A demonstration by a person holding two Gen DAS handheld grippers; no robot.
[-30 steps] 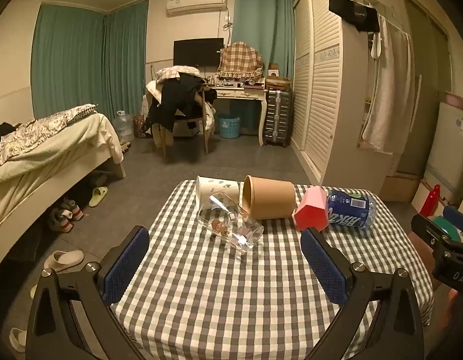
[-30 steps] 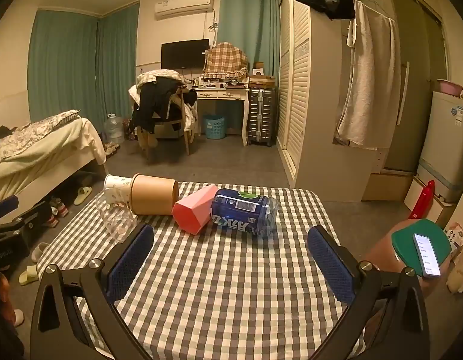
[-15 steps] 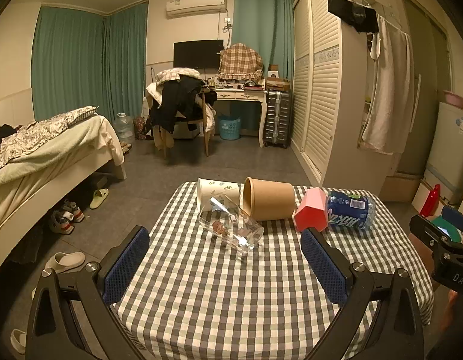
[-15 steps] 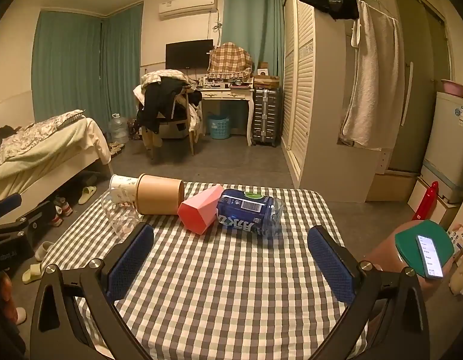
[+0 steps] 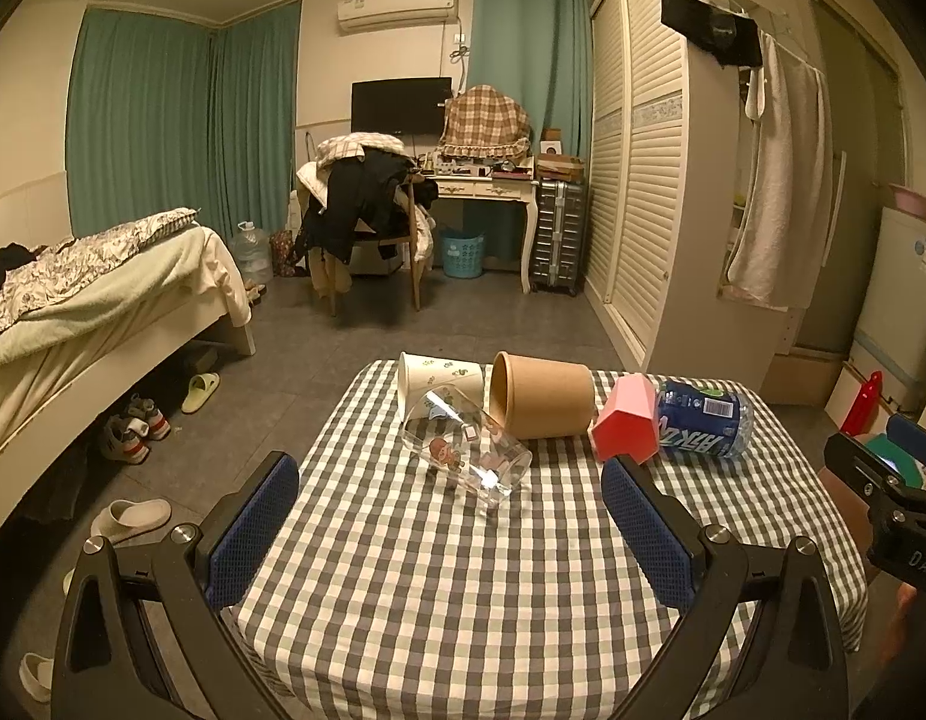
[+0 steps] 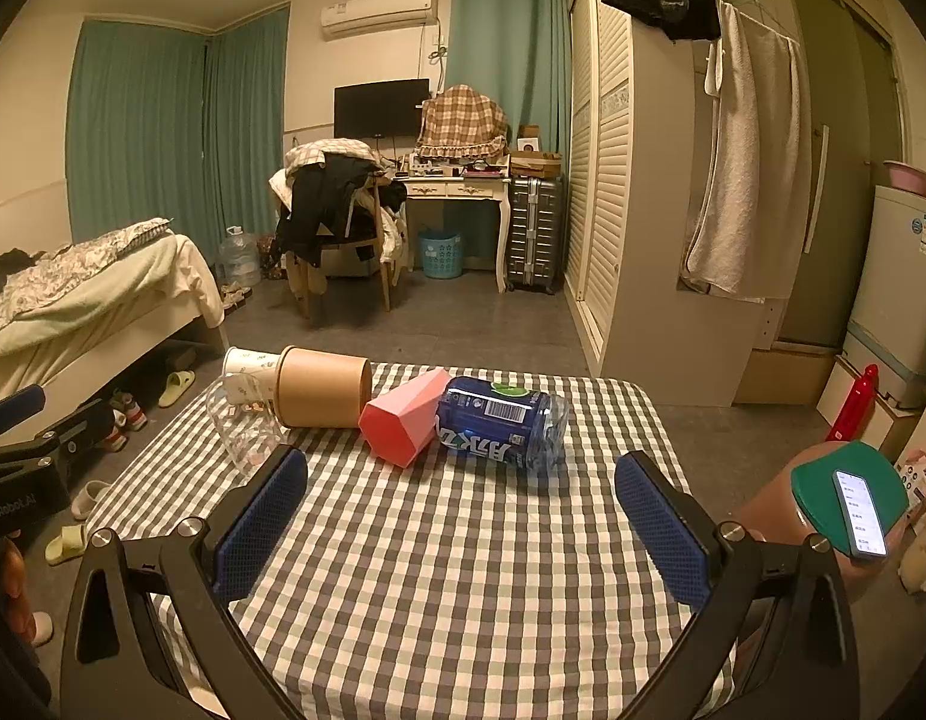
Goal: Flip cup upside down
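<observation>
Several cups lie on their sides on the checkered table: a clear glass cup, a white paper cup, a brown paper cup, a pink faceted cup and a blue-labelled clear bottle. In the right wrist view the same row shows: glass, brown cup, pink cup, bottle. My left gripper is open and empty, short of the glass cup. My right gripper is open and empty, short of the pink cup and bottle.
The checkered table is small, with edges close on all sides. A stool with a green top and a phone stands at the right. A bed is at the left, a wardrobe at the right.
Both grippers have drifted slightly; the cups sit a little lower and closer in both views. Nothing on the table has moved and both grippers stay open.
</observation>
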